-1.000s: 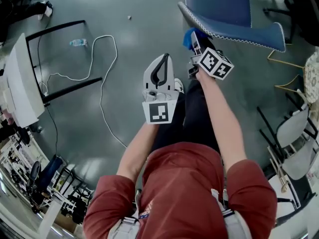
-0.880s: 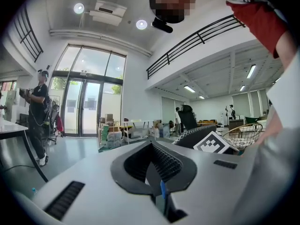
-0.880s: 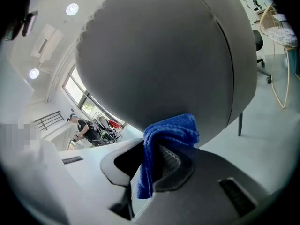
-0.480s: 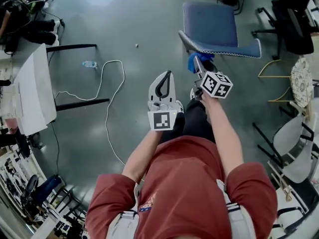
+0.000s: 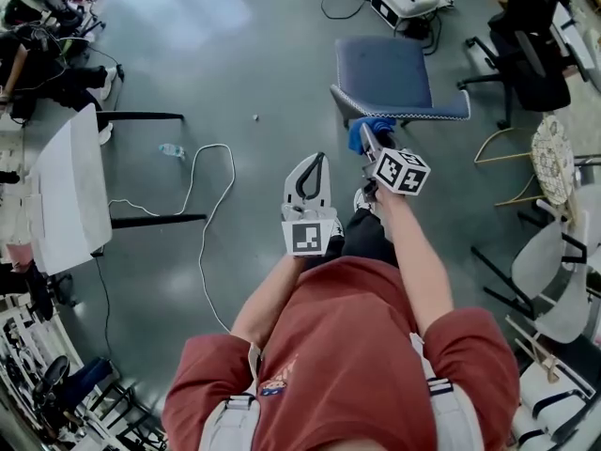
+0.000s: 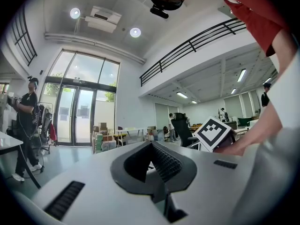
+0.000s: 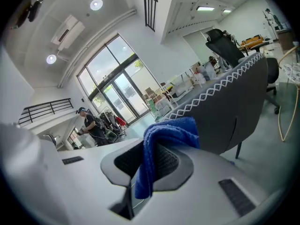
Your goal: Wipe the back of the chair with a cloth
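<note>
Right gripper (image 7: 151, 159) pinched a crumpled blue terry cloth (image 7: 168, 134) at frame centre | dark padded chair back with white zigzag stitching (image 7: 225, 108) stood just behind the cloth, centre-right, contact unclear | left gripper (image 6: 152, 161) pressed together, holding nothing, lower centre.

Two grippers are in view, the left gripper (image 5: 316, 158) and the right gripper (image 5: 365, 133). There is one blue cloth (image 5: 374, 126), one blue chair (image 5: 394, 64), one black office chair (image 5: 528, 43), two pale chairs (image 5: 547, 248) (image 5: 569, 310), one white table (image 5: 66, 195), one plastic bottle (image 5: 171, 149) and one white cable (image 5: 216, 146).
</note>
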Motion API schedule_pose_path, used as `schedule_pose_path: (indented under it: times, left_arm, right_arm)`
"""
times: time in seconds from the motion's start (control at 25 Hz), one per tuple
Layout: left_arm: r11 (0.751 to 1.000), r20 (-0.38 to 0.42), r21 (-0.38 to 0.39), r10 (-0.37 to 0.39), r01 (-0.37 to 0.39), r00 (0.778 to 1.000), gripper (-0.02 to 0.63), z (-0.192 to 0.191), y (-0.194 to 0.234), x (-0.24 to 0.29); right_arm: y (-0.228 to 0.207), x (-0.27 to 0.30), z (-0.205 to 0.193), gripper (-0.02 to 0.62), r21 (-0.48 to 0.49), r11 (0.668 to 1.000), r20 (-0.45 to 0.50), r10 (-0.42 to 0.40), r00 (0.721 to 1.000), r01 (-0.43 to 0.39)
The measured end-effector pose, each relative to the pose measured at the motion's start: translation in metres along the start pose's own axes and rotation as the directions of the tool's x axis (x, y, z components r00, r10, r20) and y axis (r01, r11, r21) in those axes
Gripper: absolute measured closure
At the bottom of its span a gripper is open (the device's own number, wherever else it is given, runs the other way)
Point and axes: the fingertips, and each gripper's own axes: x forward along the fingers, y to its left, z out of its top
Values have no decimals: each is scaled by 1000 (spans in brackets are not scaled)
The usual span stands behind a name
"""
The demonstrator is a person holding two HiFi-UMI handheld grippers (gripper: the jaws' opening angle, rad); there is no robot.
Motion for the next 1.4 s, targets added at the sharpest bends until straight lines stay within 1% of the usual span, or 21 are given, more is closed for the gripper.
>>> schedule_pose_path:
  times: [0.12,0.2,0.36,0.56,0.68,0.76,0.84,0.92,1.04,1.12,1.24,1.32,1.4]
  left_arm:
    - [1000,9,-8,0,0,1000,592,5,3,-2]
    - [1000,7,-25,-2,2,1000,592,9,5,-5]
    - [999,60,-42,-12,14,998,593,25,1,-1]
    - [998,43,-51,-42,45,998,593,51,-17,11]
    - [998,49,-46,-44,46,998,593,73,-35,18]
    - [997,51,-58,-51,53,997,593,88,-49,23]
    - [996,57,-76,-47,51,997,592,103,-60,27]
    - [996,63,-76,-37,42,997,593,116,-69,29]
    - [998,86,-60,-21,26,996,592,137,-80,32]
    - [998,120,-55,-9,16,993,592,154,-85,32]
    - [1000,167,-28,4,1,986,592,183,-87,28]
    - [1000,169,-1,3,-3,986,592,197,-87,25]
    - [998,163,55,-3,-6,987,592,205,-90,23]
  right_arm:
    - [1,-11,2,535,25,1000,25,-8,1000,8]
    - [4,-27,6,535,13,1000,43,-13,999,13]
    - [7,-68,20,535,-60,998,77,-15,997,20]
    - [3,-125,49,535,-155,987,121,-15,993,34]
    - [-6,-159,78,535,-204,977,163,-24,986,57]
    - [-10,-179,99,535,-259,964,176,-11,984,57]
    - [-12,-194,119,535,-338,940,176,14,984,47]
    - [-13,-205,138,535,-408,911,178,22,984,53]
    - [-10,-218,170,535,-483,872,201,22,979,79]
    - [1,-225,192,535,-533,841,228,37,973,93]
    - [27,-238,222,535,-604,787,292,71,954,126]
    - [48,-247,240,535,-649,743,346,100,933,162]
    - [66,-254,255,535,-690,696,396,135,908,198]
